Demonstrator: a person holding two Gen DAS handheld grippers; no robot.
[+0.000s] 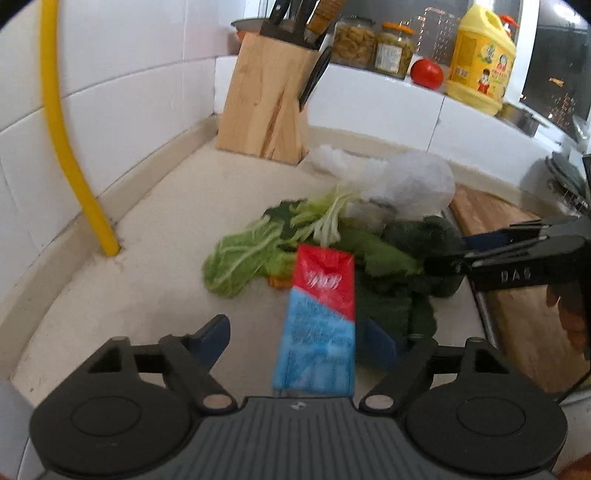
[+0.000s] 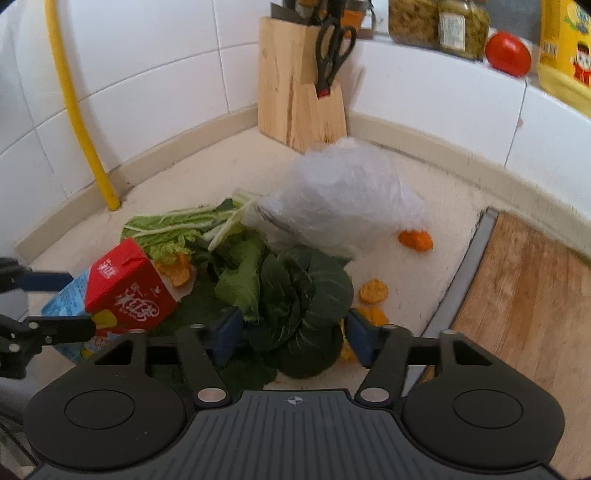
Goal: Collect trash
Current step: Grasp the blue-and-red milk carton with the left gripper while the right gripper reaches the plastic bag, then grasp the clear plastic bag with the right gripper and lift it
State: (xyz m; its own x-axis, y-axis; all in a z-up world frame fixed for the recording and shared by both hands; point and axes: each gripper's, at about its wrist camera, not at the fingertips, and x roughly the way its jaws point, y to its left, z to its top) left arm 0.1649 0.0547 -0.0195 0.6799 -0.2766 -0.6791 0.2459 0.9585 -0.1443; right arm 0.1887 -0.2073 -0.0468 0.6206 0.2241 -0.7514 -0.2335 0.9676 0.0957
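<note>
1. The carton [image 1: 317, 317], red on top and blue below, lay between the fingers of the left claw [image 1: 301, 341], tilted, its red end pointing away toward the greens [image 1: 258, 251].
2. The left claw's jaws stood apart on either side of the carton; the picture was blurred there, so I cannot tell whether the pads pressed on it.
3. From the right wrist view the carton [image 2: 125, 291] sat at the left edge of the trash heap, with the left claw's fingers [image 2: 44, 280] reaching along its blue end.
4. The right claw [image 2: 291, 332] straddled a dark leaf clump [image 2: 303, 295], jaws wide and the pads seemingly beside the leaves rather than squeezing them.
5. Pale stalked greens [image 2: 173, 229] lay behind the carton, and a crumpled clear bag [image 2: 340, 192] rested on the back of the heap.
6. Orange peel bits [image 2: 415, 238] were scattered on the table [image 2: 177, 177] to the right of the leaves.
7. A wooden board [image 2: 524, 288] covered the sink to the right.
8. A knife block [image 2: 295, 92] with scissors [image 2: 334, 48] stood in the corner, a yellow pipe [image 2: 79, 122] ran down the tiled wall at left, and a tomato [image 2: 508, 53], jars [image 2: 461, 26] and a yellow bottle [image 1: 480, 59] sat on the ledge.
</note>
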